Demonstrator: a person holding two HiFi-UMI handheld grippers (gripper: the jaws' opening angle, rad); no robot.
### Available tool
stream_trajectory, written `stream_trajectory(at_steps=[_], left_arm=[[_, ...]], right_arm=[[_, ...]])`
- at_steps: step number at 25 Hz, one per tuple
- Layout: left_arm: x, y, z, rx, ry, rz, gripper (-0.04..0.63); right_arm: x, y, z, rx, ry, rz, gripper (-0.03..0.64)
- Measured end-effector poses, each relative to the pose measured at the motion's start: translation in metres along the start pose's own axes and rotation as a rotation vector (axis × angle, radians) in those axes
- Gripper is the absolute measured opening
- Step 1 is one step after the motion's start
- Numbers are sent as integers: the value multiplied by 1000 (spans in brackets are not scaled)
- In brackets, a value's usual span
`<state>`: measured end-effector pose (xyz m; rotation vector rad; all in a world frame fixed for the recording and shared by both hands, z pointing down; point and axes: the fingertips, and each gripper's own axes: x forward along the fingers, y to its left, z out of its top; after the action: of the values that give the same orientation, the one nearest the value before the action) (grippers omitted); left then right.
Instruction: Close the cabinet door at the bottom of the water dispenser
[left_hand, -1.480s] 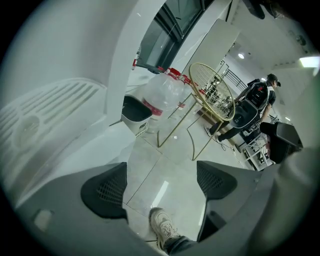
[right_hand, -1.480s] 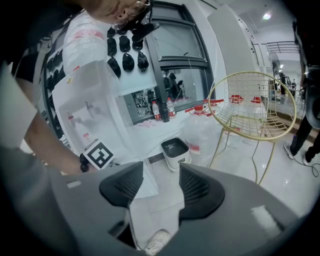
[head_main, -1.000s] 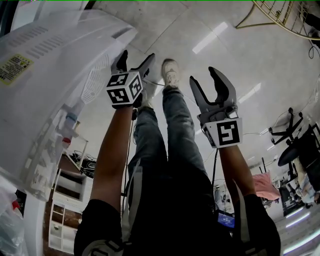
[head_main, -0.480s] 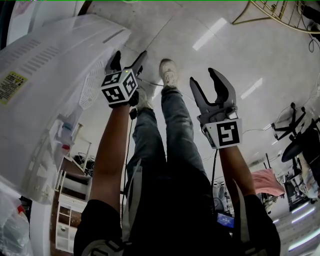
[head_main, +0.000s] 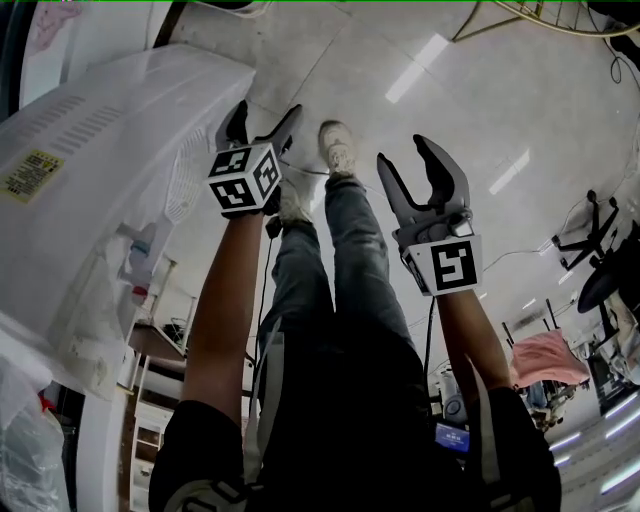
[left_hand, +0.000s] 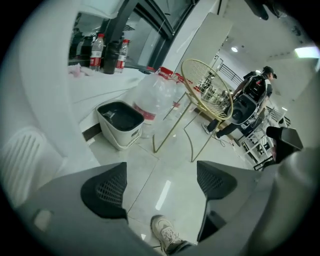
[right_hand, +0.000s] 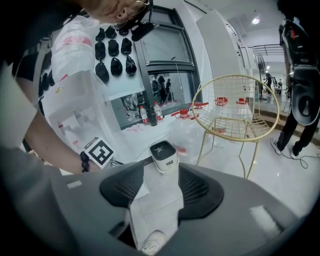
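Two tongs were spread and empty: left tongs (head_main: 267, 112) near the white water dispenser (head_main: 100, 180), right tongs (head_main: 405, 152) over the floor (head_main: 400, 60).

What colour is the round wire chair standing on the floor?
Gold. The round wire chair has a thin gold metal frame and legs, clearest in the right gripper view.

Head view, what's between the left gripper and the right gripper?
In the head view, the person's leg and pale shoe lie between the left gripper and right gripper.

The left gripper (left_hand: 161, 185), jaws apart, looks over a shoe (left_hand: 167, 236), white bin (left_hand: 118, 136) and wire chair (left_hand: 209, 96).
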<state>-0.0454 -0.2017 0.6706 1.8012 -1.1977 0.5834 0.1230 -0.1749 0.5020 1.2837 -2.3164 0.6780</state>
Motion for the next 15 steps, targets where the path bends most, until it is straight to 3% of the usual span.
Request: stream_trajectory(at_steps=[8, 11, 15], left_arm=[[-62, -70, 50, 97, -113, -143, 449], [-105, -97, 78, 82, -186, -212, 391], [-170, -137, 103, 168, -235, -264, 360]], right_arm=[[-60, 31, 33, -36, -83, -73, 218], [-86, 42, 50, -44, -132, -107, 215], [-124, 65, 73, -50, -165, -114, 213]])
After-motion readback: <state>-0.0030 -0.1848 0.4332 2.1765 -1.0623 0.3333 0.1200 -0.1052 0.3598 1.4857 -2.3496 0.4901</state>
